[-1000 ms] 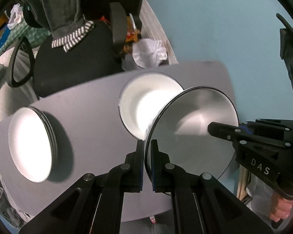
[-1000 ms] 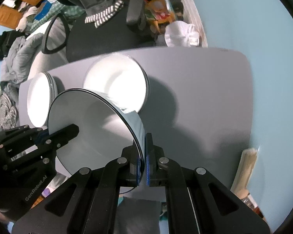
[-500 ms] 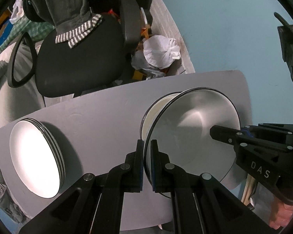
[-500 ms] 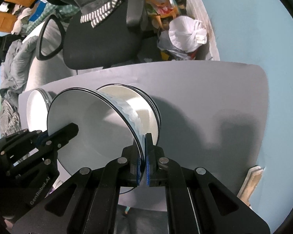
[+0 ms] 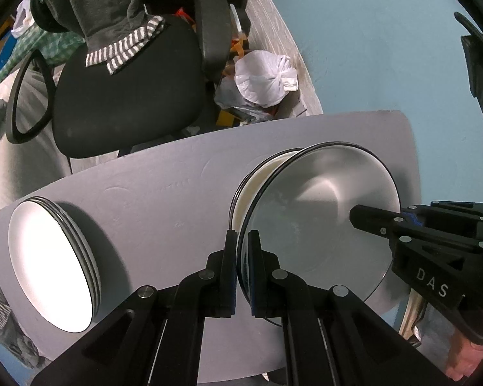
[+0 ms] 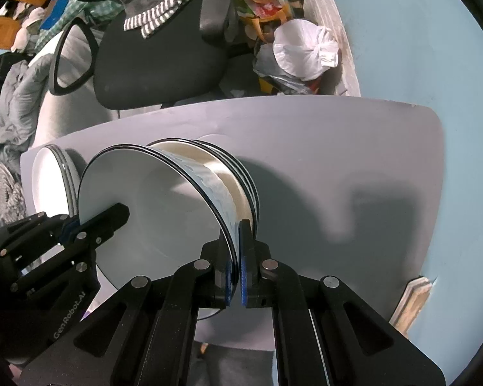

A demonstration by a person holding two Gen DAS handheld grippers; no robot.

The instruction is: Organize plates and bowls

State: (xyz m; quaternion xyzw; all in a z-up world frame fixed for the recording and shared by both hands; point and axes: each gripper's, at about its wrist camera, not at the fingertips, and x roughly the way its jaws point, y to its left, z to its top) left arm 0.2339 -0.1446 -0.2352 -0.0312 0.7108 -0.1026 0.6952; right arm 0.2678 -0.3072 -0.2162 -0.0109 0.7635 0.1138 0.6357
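Observation:
Both grippers hold one white bowl with a dark rim (image 5: 318, 225), which also shows in the right wrist view (image 6: 151, 212). My left gripper (image 5: 242, 238) is shut on its near rim. My right gripper (image 6: 236, 228) is shut on the opposite rim. The bowl sits partly inside a stack of cream bowls (image 6: 238, 173), whose rims show behind it in the left wrist view (image 5: 260, 173). A stack of white plates (image 5: 48, 263) stands at the left of the grey table (image 5: 164, 193), and shows in the right wrist view (image 6: 51, 173).
A black office chair (image 5: 128, 83) with a grey garment stands beyond the table's far edge. A white plastic bag (image 5: 264, 77) and clutter lie on the floor by the blue wall (image 5: 370, 48). The table's right part (image 6: 354, 167) is bare.
The held bowl has moved toward the bowl stack and now sits partly inside it. Both grippers stayed shut on its rim.

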